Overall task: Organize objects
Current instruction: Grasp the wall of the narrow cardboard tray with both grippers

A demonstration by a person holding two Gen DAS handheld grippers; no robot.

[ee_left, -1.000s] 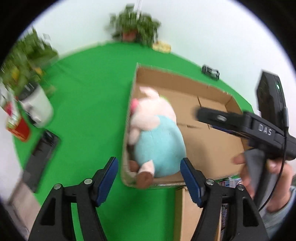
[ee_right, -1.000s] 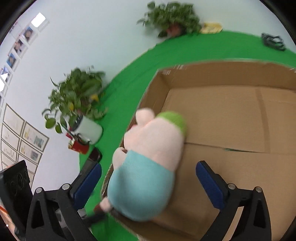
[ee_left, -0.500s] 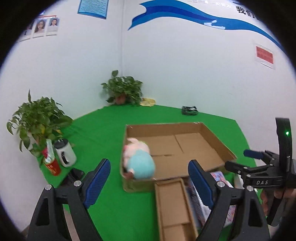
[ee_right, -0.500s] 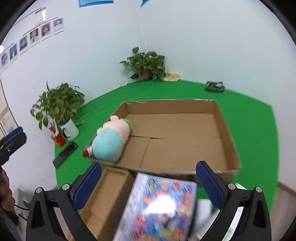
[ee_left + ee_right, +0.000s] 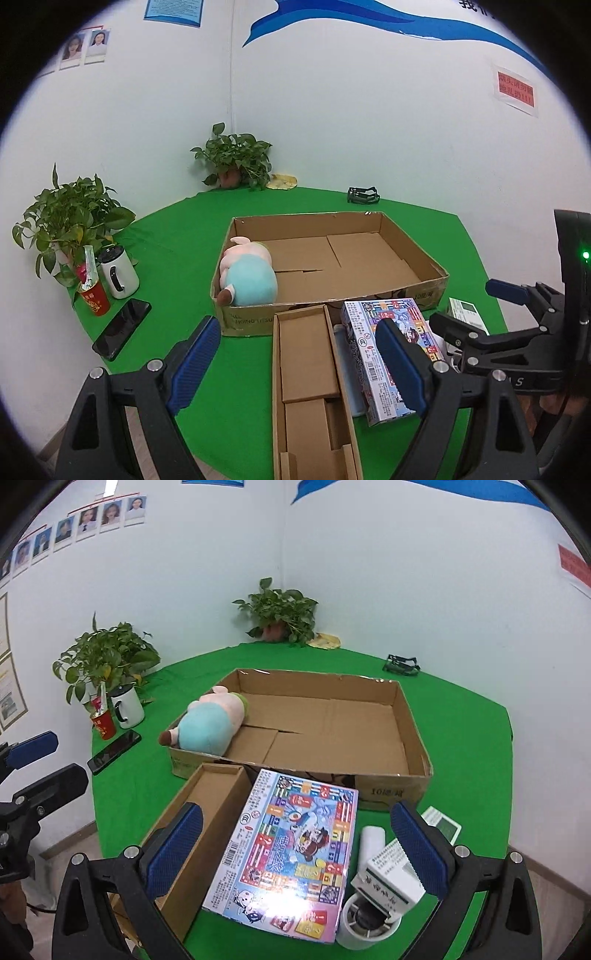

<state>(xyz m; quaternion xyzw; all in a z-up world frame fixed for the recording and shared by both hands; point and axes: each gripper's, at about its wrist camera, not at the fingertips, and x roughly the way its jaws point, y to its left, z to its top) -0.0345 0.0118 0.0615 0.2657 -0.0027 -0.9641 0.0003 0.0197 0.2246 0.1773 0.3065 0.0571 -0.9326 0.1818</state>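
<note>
A large open cardboard box [image 5: 428, 291] [image 5: 391, 790] sits on the green table. A plush pig [image 5: 247, 275] [image 5: 210, 723] in a blue shirt lies in its left corner. In front lie a narrow open cardboard box [image 5: 310, 376] [image 5: 207, 812] and a colourful game box [image 5: 384, 354] [image 5: 291, 853]. My left gripper [image 5: 299, 365] is open and empty, above the narrow box. My right gripper [image 5: 303, 845] is open and empty, above the game box; it also shows in the left wrist view [image 5: 480, 310].
A white cup with a small carton [image 5: 376, 897] and a white roll [image 5: 371, 845] stand beside the game box. A small green-white box [image 5: 443, 821] lies further right. At the left are a phone [image 5: 122, 328], a red cup [image 5: 94, 299], a white mug [image 5: 118, 273] and plants [image 5: 70, 218].
Both grippers have pulled back and up from over the plush pig in the large box. The narrow box, game box and small items have come into view.
</note>
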